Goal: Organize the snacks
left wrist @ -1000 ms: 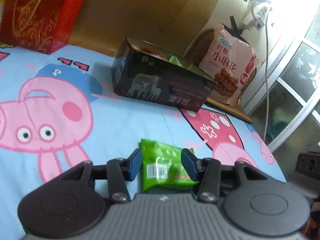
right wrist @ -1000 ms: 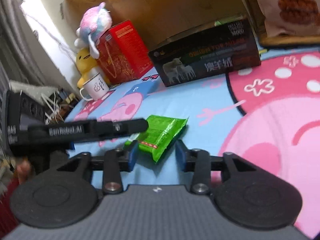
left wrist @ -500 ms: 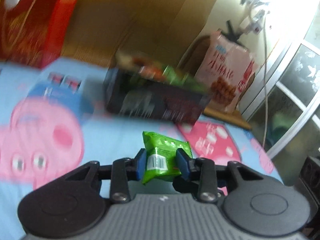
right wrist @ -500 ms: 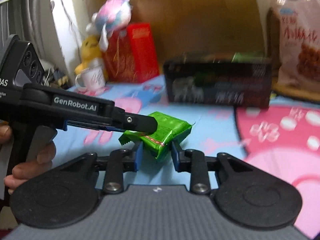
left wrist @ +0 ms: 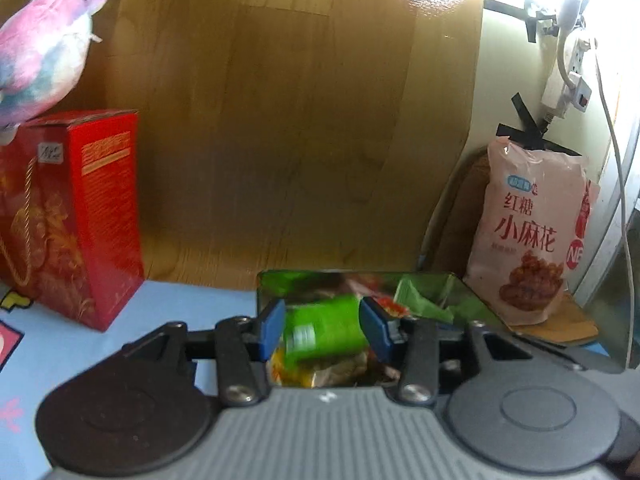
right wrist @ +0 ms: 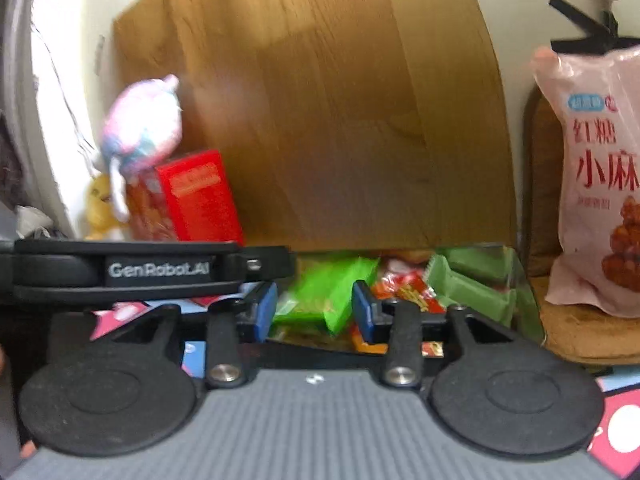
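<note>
A wooden headboard [left wrist: 288, 128] fills the upper middle of both views, and a pink snack bag [left wrist: 532, 232] leans at the right edge. Low in the centre sits the open dark box [left wrist: 472, 300], its inside already crowded with green, red and yellow packets. A red gift box [left wrist: 80, 220] stands at the left of the left wrist view, with a plush toy [left wrist: 40, 52] on top of it.

The green snack packet [left wrist: 324, 332] is seen between the blue pads of the left gripper [left wrist: 324, 330] and, in the right wrist view, between those of the right gripper [right wrist: 316, 306] as well, suspended over the box's opening. Both sets of jaws are opening; whether the pads are still pressing the packet cannot be told with certainty, as it is blurred.

The main risk is judged to be an uneven release: if one gripper lets go later than the other, the packet could be swung or flicked sideways and dropped over the near rim onto the blue bedsheet [left wrist: 192, 312]. With the box so full, the packet could also be left perched on the heap and slide out. The left gripper's body, seen as a black bar at the left of the right wrist view, lies close by, so a collision between the tools is possible.
</note>
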`<state>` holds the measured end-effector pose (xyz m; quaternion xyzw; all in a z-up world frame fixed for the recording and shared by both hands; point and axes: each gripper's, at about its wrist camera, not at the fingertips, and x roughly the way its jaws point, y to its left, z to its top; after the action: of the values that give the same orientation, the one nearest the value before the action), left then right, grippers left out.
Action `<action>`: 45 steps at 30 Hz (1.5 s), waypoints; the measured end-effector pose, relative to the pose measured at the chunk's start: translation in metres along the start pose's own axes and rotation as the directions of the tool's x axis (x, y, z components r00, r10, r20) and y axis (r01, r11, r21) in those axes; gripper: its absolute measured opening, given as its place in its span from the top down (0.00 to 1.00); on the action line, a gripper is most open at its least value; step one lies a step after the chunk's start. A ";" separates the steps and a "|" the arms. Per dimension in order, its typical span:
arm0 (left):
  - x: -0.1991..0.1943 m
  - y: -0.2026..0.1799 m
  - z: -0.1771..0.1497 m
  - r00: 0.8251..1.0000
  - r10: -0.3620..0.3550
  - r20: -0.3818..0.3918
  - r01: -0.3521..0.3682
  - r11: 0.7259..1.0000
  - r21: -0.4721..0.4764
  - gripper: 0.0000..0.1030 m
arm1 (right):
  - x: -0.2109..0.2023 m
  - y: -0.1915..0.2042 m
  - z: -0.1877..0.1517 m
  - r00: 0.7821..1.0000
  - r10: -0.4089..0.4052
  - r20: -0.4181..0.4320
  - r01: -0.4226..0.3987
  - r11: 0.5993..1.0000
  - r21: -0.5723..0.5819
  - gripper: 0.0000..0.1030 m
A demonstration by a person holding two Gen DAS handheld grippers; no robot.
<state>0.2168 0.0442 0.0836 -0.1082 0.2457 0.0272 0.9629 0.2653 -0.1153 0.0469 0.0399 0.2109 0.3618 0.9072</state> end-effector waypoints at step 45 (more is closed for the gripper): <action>-0.106 -0.044 -0.147 0.968 0.246 -0.042 -0.239 0.963 0.125 0.00 | -0.169 0.027 -0.126 0.978 -0.182 0.106 0.156 0.965 0.213 0.15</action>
<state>0.0600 -0.0314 0.0170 -0.0205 0.2860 0.1273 0.9495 0.0859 -0.2193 -0.0012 0.1367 0.1924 0.2564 0.9373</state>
